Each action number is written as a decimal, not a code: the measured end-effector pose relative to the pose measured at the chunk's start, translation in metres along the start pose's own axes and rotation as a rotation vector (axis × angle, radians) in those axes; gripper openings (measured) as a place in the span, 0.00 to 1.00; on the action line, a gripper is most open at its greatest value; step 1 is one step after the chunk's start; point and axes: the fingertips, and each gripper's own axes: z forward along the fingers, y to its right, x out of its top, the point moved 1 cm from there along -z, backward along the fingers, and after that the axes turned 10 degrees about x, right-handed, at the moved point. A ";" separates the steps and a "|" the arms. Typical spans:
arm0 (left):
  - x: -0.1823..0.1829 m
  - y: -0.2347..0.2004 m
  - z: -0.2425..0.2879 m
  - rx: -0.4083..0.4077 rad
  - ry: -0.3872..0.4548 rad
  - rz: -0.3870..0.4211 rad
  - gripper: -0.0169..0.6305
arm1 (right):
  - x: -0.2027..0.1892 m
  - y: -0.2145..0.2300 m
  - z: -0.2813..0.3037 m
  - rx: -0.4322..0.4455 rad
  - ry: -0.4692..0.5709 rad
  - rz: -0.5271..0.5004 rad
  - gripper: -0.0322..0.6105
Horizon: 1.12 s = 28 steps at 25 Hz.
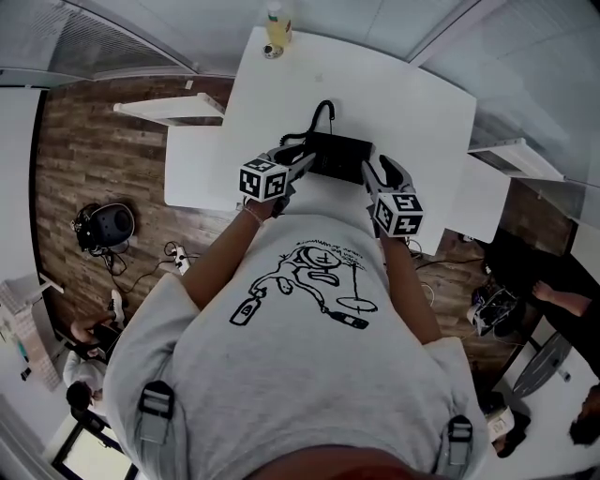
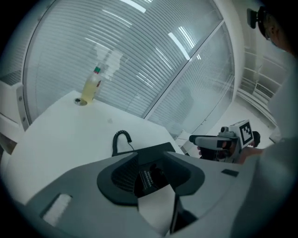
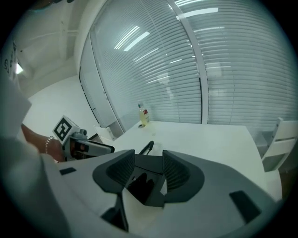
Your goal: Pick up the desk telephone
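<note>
The black desk telephone [image 1: 337, 155] lies on the white table [image 1: 403, 94] just ahead of me, its coiled cord [image 1: 323, 111] looping away behind it. My left gripper [image 1: 305, 164] is at the phone's left end and my right gripper [image 1: 375, 173] at its right end. In the left gripper view the jaws [image 2: 151, 169] stand apart with the phone's dark edge [image 2: 148, 180] between them, the pads not seen pressing. The right gripper [image 3: 146, 172] likewise stands open around the phone's end [image 3: 142, 188]. Each gripper shows in the other's view, the right gripper [image 2: 219, 142] and the left gripper [image 3: 88, 148].
A yellowish bottle [image 1: 277, 23] stands at the table's far edge, also the bottle [image 2: 91, 86]. White chairs sit at the table's left [image 1: 169, 111] and right [image 1: 511, 155]. Glass walls with blinds close off the back. Gear and cables lie on the wooden floor [image 1: 103, 225].
</note>
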 end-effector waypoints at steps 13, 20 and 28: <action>-0.071 -0.049 0.050 -0.051 -0.207 -0.259 0.40 | -0.055 0.033 0.039 0.017 -0.137 0.194 0.41; -0.076 -0.045 0.060 -0.118 -0.220 -0.318 0.41 | -0.075 0.032 0.052 0.067 -0.180 0.273 0.42; -0.075 -0.039 0.063 -0.111 -0.248 -0.275 0.41 | -0.083 0.022 0.059 0.099 -0.200 0.316 0.40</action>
